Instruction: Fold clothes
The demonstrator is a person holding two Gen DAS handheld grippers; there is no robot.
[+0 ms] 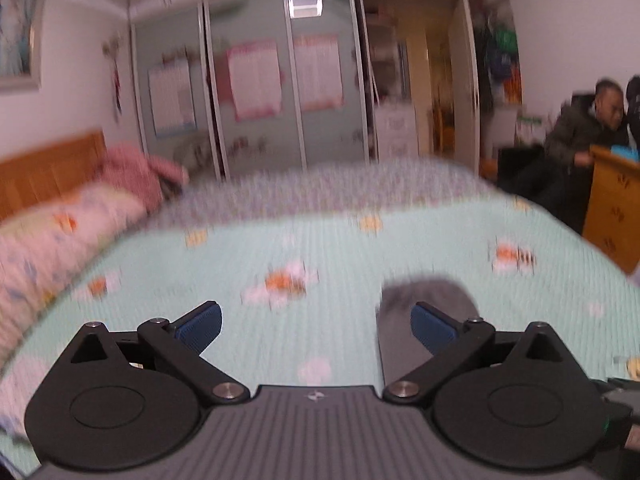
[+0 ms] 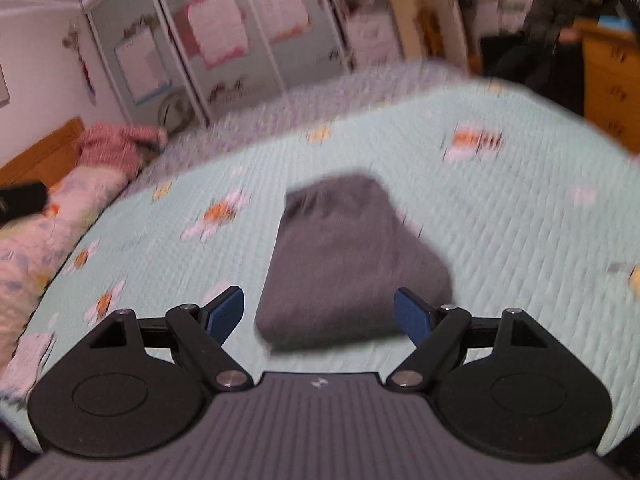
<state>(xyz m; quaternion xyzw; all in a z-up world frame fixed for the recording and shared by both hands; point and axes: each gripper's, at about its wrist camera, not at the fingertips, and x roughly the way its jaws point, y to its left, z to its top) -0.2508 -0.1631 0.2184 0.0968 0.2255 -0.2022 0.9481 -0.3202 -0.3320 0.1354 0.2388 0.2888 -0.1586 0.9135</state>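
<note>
Right wrist view: a folded grey garment (image 2: pixel 352 264) is seen on the quilt (image 2: pixel 520 216), beyond the right gripper (image 2: pixel 318 312), whose jaws are spread and empty. Left wrist view: the left gripper (image 1: pixel 316 326) is held wide open with nothing between its pads, the garment (image 1: pixel 428 292) at two o'clock.

No legible text, number or brand name in either view; motion blur throughout. Wardrobe doors (image 1: pixel 256 92): pink-bordered and blue-bordered printed sheets (image 2: pixel 216 26), print too blurred to read. Left gripper (image 1: pixel 316 326) body: small pale emblem at the front edge, a shape and not letters. Right gripper (image 2: pixel 319 312) body: the same emblem, likewise unreadable. Framed picture (image 1: pixel 18 28) on the wall: no caption discernible.
</note>
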